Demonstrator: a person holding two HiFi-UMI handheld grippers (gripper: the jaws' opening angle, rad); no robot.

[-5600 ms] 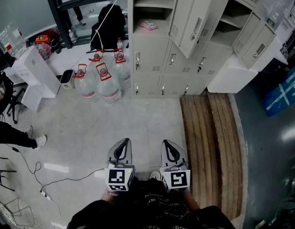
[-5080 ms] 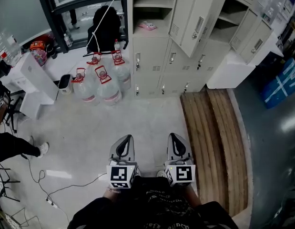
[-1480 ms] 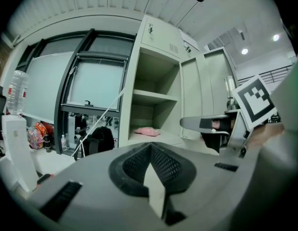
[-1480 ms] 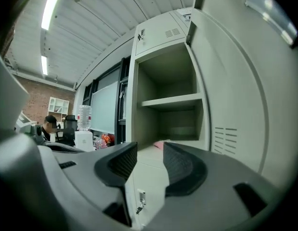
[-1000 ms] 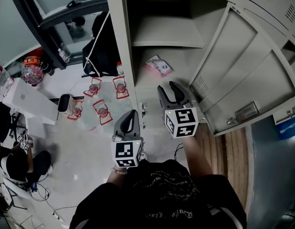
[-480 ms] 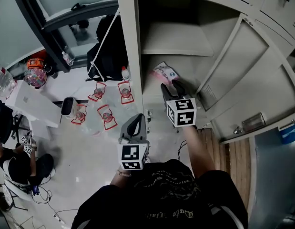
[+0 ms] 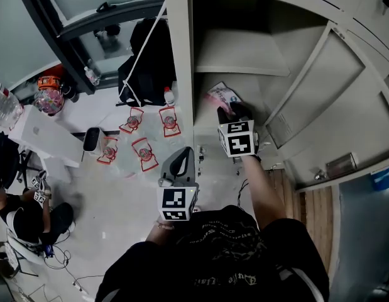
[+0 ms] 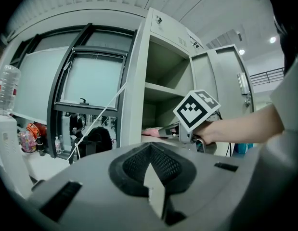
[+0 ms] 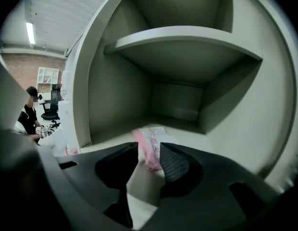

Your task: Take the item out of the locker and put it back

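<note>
A pink and white packet [image 7: 220, 96] lies flat on the floor of an open grey locker compartment [image 7: 260, 90], under a shelf [image 7: 241, 52]. My right gripper [image 7: 234, 110] reaches into that compartment. In the right gripper view the packet [image 9: 151, 146] has its near end between the two fingers of this gripper [image 9: 149, 152]. Its jaws have just been closing but still stand apart, and I see no pad pressing on the packet. My left gripper [image 7: 181, 153] hangs lower, outside the locker, shut and empty [image 8: 151, 147].
The locker door [image 7: 323, 99] stands open to the right. Several water jugs [image 7: 144, 151] and a black backpack [image 7: 150, 55] sit on the floor at the left. A person [image 7: 21, 216] sits at the lower left. Wooden boards [image 7: 307, 200] lie at the right.
Over the last seconds I have come from mid-room up to the lockers. In the last second the right gripper moved forward into the compartment, reaching the packet. The left gripper barely moved.
</note>
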